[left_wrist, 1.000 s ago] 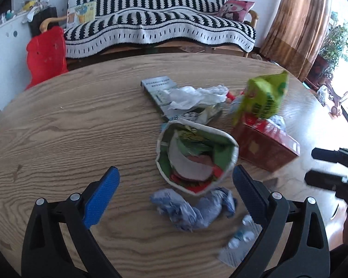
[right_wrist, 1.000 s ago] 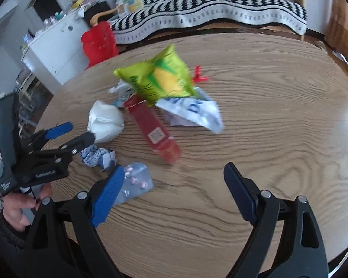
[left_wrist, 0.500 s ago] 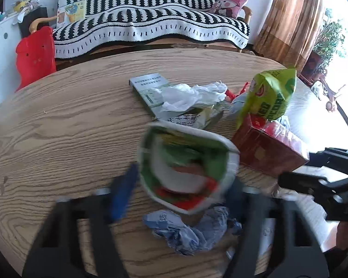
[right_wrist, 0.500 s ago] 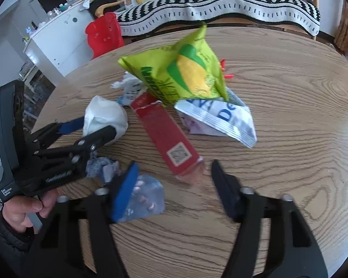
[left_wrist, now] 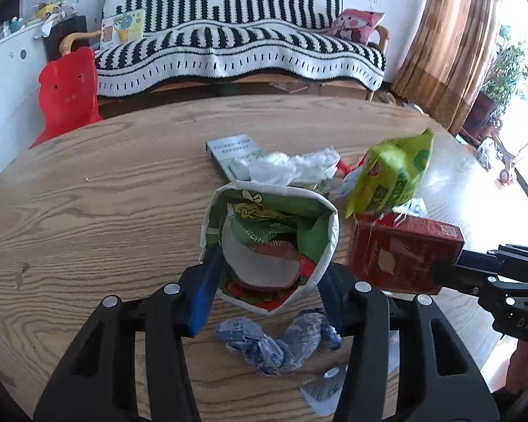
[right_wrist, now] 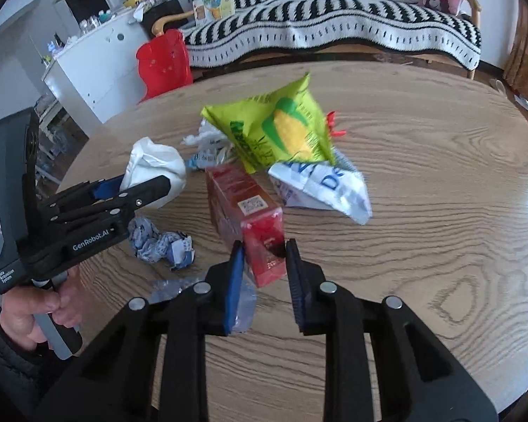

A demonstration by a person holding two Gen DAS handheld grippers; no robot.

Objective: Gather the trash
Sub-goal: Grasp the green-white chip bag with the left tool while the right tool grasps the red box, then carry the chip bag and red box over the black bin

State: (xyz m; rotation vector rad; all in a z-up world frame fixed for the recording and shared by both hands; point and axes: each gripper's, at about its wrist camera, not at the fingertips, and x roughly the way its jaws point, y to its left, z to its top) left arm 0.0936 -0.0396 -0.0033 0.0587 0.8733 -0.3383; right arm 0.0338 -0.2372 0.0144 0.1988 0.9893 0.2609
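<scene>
My left gripper (left_wrist: 267, 281) is shut on an open white paper bag (left_wrist: 271, 239) with green and red wrappers inside; it also shows in the right wrist view (right_wrist: 151, 165). My right gripper (right_wrist: 264, 263) is shut on the near end of a red carton (right_wrist: 246, 218), also seen in the left wrist view (left_wrist: 401, 256). A yellow-green corn snack bag (right_wrist: 278, 126) leans on the carton's far end. A crumpled blue wrapper (left_wrist: 278, 341) lies on the table below the paper bag.
On the round wooden table (right_wrist: 440, 176) lie a white and blue plastic bag (right_wrist: 324, 186), a green box (left_wrist: 234, 151), white crumpled plastic (left_wrist: 292, 165) and a clear blister pack (right_wrist: 243, 302). A red chair (left_wrist: 67, 95) and a striped sofa (left_wrist: 228, 45) stand beyond.
Both grippers moved forward and closed: the left onto the paper bag, the right onto the red carton.
</scene>
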